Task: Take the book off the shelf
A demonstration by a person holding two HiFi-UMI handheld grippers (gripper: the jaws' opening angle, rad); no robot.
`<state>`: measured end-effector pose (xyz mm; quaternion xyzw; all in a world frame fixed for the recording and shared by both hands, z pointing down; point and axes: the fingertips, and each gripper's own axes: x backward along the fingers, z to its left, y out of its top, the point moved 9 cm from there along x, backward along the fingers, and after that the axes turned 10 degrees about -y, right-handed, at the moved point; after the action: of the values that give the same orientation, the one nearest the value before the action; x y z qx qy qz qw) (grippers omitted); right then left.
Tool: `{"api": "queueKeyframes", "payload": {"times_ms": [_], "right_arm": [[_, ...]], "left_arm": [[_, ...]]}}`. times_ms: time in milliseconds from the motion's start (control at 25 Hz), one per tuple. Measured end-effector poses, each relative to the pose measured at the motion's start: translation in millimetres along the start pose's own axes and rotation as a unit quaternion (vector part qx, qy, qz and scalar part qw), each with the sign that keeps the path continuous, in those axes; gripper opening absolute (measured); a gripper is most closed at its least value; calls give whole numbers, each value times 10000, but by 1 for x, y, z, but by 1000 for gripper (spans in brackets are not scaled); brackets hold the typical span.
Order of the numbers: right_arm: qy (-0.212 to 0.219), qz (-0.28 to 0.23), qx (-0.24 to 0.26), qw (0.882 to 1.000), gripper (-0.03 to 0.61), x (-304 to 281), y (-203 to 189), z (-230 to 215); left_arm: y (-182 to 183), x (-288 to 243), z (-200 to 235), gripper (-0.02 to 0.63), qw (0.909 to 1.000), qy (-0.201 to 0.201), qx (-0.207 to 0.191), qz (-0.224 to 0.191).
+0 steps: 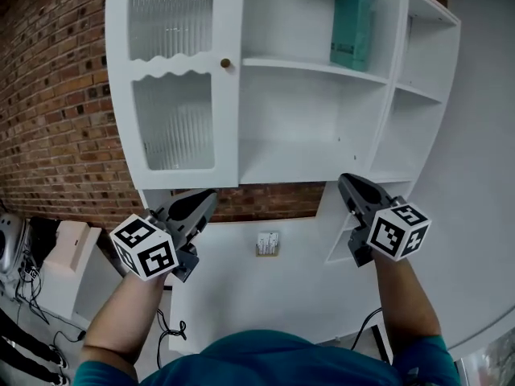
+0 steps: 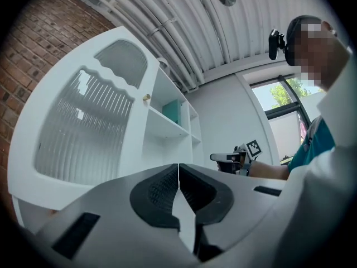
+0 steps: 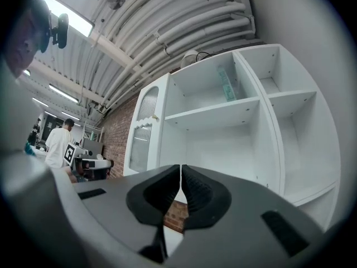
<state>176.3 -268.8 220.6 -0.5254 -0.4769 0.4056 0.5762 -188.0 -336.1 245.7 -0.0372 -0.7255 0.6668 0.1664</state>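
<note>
Grey left claw (image 1: pixel 210 195), right claw (image 1: pixel 345 180) closed, seemingly level, below shelf (image 1: pixel 306 67).

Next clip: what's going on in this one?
A person faces a white wall shelf with a hand-held gripper in each hand. The left hand-held gripper and the right hand-held gripper are both shut and empty, and are held below the shelf's open compartments. The teal book stands upright on the upper board, untouched, roughly above the right one.
</note>
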Motion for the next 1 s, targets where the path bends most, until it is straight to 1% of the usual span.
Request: {"api": "queueKeyframes", "payload": {"times_ms": [120,280,320,360,440,600,800,880,1000], "right_arm": [[145,-39,103,9998,25,-4,20,-19],[264,-154,216,9993,34,-10,54,-44],[286,-162,239,9992,61,-11,60,-49],[315,-164,278,9990,111,-13,66,-54],[361,-178,373,9985,169,-17,80,-60],[306,-312,511,9977,236,-23,111,-67],[139,-419,713,9965,255,-33,153,-72],[43,-466,769,9959,259,-32,165,-69],[-108,-537,724,9959,261,-37,194,-72]], "left_arm": [[12,-27,-10,20,9999,53,-154,-3],[36,-64,-22,20,9992,116,-357,-105],[41,-71,-25,20,9991,138,-389,-134],[47,-76,-27,20,9989,156,-402,-171],[62,-87,-28,20,9988,181,-385,-249],[91,-105,-28,20,9987,219,-380,-270],[131,-125,-26,20,9984,227,-452,-268],[141,-127,-29,20,9982,204,-506,-262],[160,-140,-28,20,9983,155,-529,-173]]}}
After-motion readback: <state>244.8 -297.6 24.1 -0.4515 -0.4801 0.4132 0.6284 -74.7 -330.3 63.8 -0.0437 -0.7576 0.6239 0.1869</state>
